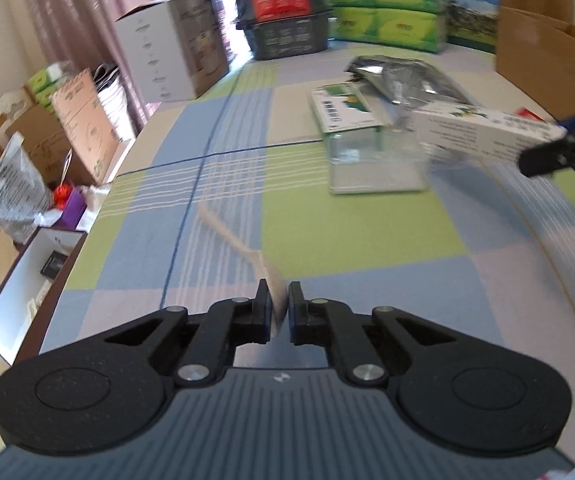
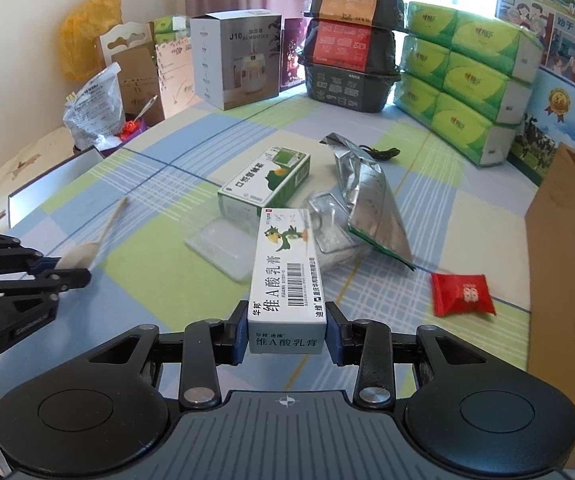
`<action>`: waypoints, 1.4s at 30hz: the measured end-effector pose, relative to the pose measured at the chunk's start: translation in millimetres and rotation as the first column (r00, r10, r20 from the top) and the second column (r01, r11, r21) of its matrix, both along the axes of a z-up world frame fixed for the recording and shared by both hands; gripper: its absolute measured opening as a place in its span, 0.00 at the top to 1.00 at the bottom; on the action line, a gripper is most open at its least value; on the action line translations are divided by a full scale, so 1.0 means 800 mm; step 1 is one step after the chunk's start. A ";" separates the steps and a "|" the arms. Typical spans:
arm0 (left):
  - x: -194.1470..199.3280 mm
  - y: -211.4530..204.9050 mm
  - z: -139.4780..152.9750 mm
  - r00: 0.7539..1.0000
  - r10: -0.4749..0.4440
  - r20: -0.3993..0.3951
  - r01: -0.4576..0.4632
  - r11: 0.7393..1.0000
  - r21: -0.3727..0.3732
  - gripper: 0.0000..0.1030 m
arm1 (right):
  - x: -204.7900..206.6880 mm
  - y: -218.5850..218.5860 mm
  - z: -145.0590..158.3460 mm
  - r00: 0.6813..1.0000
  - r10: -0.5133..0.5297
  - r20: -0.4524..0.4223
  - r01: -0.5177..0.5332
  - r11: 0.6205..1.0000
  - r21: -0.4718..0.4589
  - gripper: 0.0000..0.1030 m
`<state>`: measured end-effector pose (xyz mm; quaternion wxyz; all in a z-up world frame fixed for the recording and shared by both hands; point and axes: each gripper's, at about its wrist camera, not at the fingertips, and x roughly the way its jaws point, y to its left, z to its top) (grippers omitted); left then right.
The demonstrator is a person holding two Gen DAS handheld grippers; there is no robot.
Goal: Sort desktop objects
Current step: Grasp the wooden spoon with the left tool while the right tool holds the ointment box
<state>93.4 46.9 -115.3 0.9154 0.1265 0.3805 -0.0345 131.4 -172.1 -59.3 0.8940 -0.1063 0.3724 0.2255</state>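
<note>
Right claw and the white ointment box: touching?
Touching. The right wrist view shows the right claw with both fingers pressed against the sides of the white ointment box, holding it above the table.

Open checked cloth [image 2: 135, 264] lies left; ahead, green box [image 2: 265, 182] and foil pouch [image 2: 371, 200] crowd the middle (touching the clear tray [image 2: 217, 250]).
</note>
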 end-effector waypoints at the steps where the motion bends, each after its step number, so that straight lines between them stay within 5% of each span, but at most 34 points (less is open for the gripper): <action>1: -0.008 -0.008 0.001 1.000 -0.031 -0.002 0.031 0.999 0.009 0.95 | -0.005 -0.003 0.000 1.000 -0.006 -0.003 0.006 1.000 -0.006 0.66; 10: -0.058 -0.068 -0.008 0.973 -0.230 -0.034 0.231 0.972 0.031 0.93 | -0.030 -0.036 -0.012 0.996 -0.077 -0.050 0.073 0.994 -0.085 0.66; 16: -0.064 -0.066 -0.005 0.983 -0.180 -0.024 0.179 0.983 -0.045 0.67 | -0.016 -0.062 -0.028 0.980 -0.126 -0.153 0.124 0.992 -0.022 0.64; 23: -0.069 -0.061 -0.005 0.996 -0.085 0.018 0.086 0.994 -0.063 0.43 | -0.005 -0.061 -0.035 0.982 -0.110 -0.155 0.109 0.994 -0.016 0.45; 33: -0.045 -0.039 -0.011 0.998 0.052 -0.048 -0.061 0.975 -0.215 0.44 | 0.008 -0.039 -0.045 0.988 -0.072 -0.138 0.065 0.997 -0.049 0.45; 36: -0.044 -0.039 -0.010 0.995 0.074 -0.059 -0.087 0.965 -0.248 0.54 | 0.010 -0.040 -0.045 0.986 -0.083 -0.143 0.077 0.996 -0.044 0.46; 42: -0.044 -0.049 -0.011 0.995 0.087 -0.042 -0.094 0.977 -0.192 0.73 | 0.013 -0.039 -0.044 0.986 -0.089 -0.142 0.084 0.996 -0.038 0.47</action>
